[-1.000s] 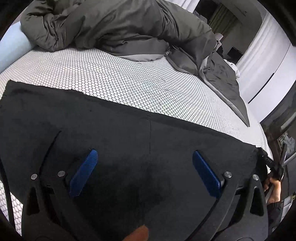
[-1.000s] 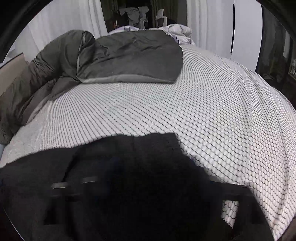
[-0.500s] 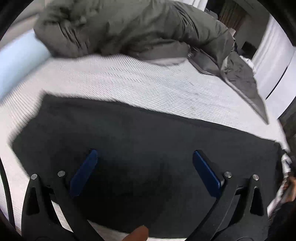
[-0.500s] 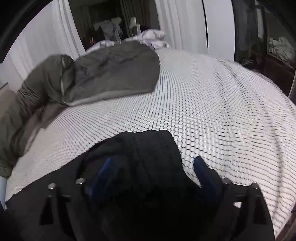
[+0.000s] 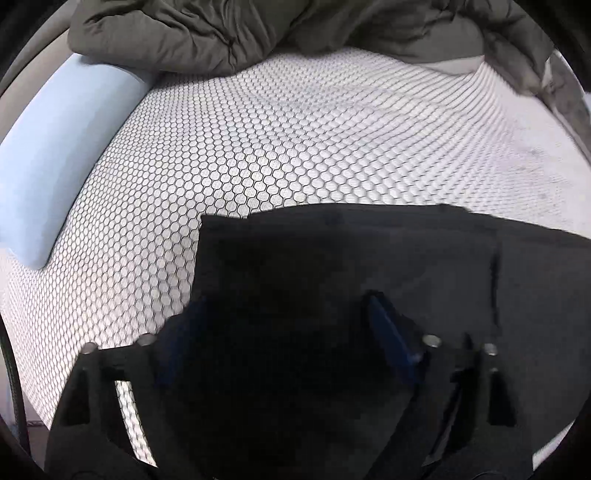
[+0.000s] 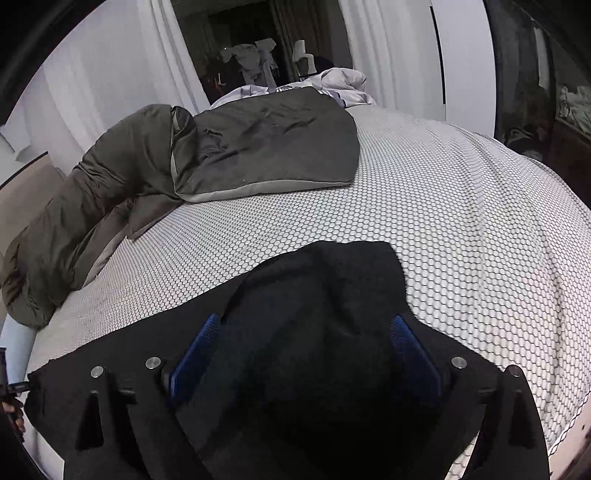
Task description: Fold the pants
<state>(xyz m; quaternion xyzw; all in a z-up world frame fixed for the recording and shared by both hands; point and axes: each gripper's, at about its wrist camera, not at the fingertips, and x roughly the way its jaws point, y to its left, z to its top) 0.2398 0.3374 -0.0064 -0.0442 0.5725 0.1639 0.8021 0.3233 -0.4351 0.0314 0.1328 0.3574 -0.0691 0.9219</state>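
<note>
In the left wrist view we lose the left hand-held gripper (image 5: 284,325) against the black pants (image 5: 406,258): its left pad is a dim blur, so its grip is unclear. The pants run off the right edge. The duvet (image 5: 221,33) is cut off at the top, the pillow (image 5: 48,155) at the left.

Both cameras are sitting low and close over the black pants (image 5: 332,266), looking forward across the honeycomb sheet (image 6: 461,206). The left one is facing the crumpled grey duvet (image 5: 207,29), the right one the curtains (image 6: 110,74); both are sharing pants, sheet and duvet.
</note>
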